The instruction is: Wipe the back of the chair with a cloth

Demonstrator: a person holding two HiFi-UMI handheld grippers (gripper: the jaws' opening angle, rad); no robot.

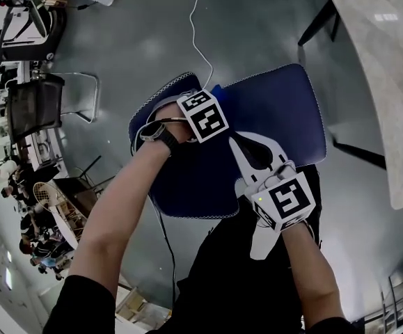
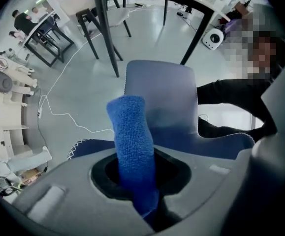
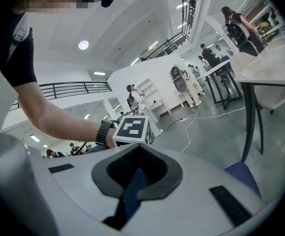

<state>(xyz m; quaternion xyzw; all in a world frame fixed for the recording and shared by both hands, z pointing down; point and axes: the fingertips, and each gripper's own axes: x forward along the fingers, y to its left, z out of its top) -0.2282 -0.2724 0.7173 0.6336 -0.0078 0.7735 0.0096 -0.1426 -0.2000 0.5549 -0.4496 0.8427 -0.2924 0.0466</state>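
A blue chair (image 1: 278,117) lies below me in the head view. In the left gripper view its pale blue back (image 2: 162,92) stands upright just ahead. My left gripper (image 1: 208,103) (image 2: 132,181) is shut on a bright blue cloth (image 2: 130,141), which sticks up between the jaws in front of the chair back; a corner of the cloth (image 1: 217,89) shows past the marker cube. My right gripper (image 1: 246,145) (image 3: 135,181) lies over the chair, jaws shut on a thin blue fabric strip (image 3: 131,193). I cannot tell whether that strip is cloth or chair edge. A piece of the chair (image 3: 243,178) shows lower right.
A pale table (image 1: 389,82) stands to the right, with black legs (image 2: 108,33) beyond the chair. A white cable (image 1: 195,33) trails across the grey floor. Dark chairs (image 1: 30,110) and several people are at the far left. A white speaker (image 2: 213,38) sits on the floor.
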